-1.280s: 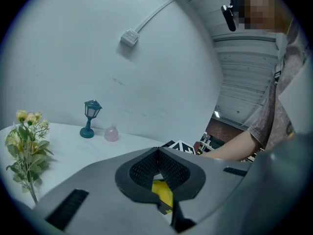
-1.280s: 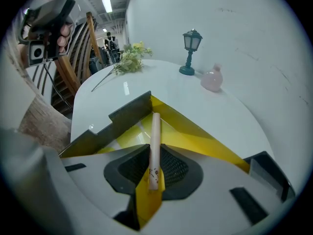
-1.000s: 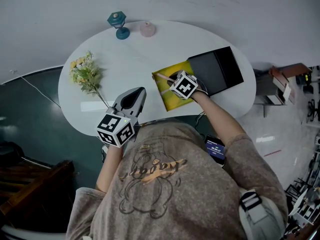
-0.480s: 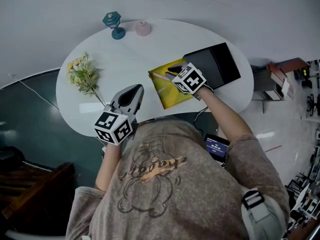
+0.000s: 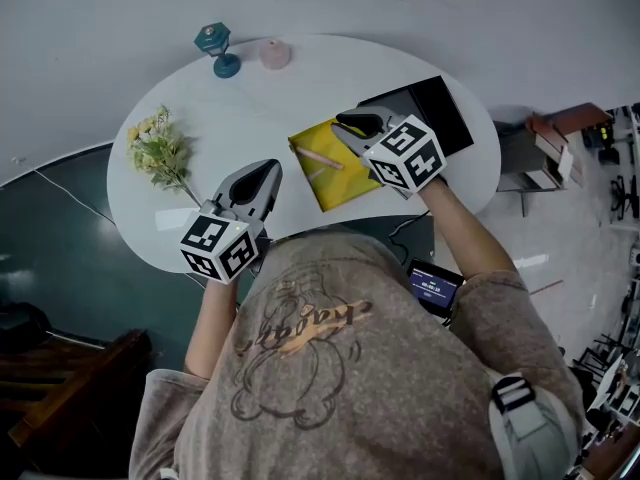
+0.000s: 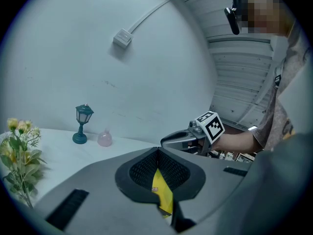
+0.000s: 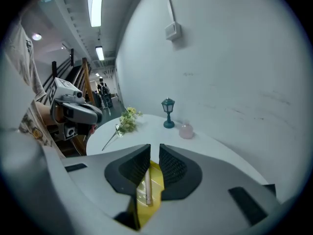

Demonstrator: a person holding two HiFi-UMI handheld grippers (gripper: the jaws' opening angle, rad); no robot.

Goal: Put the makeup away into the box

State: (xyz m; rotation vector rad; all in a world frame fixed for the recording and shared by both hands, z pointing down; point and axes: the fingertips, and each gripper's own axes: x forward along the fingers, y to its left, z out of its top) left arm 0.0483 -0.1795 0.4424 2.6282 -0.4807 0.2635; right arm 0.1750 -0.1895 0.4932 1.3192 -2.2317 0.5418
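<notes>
A yellow box (image 5: 338, 180) lies open on the white oval table (image 5: 250, 98). A slim beige makeup pencil (image 5: 318, 158) rests flat inside it. My right gripper (image 5: 343, 122) hangs above the box's far edge, well clear of the pencil. Its jaws are closing to a narrow slit with nothing between them. Through that slit in the right gripper view (image 7: 154, 146) I see the pencil (image 7: 148, 187) and the box (image 7: 157, 179) below. My left gripper (image 5: 272, 166) is shut and empty over the table's near edge, left of the box. Its tips (image 6: 157, 151) meet.
A flat black lid (image 5: 430, 108) lies right of the yellow box. A teal lantern (image 5: 213, 48) and a pink bottle (image 5: 275, 54) stand at the table's far edge. A flower sprig (image 5: 155, 148) lies at the left. A phone (image 5: 432, 288) sits on the person's lap.
My right gripper has lifted up off the yellow box, and the pencil stays lying in the box. The left gripper has hardly moved.
</notes>
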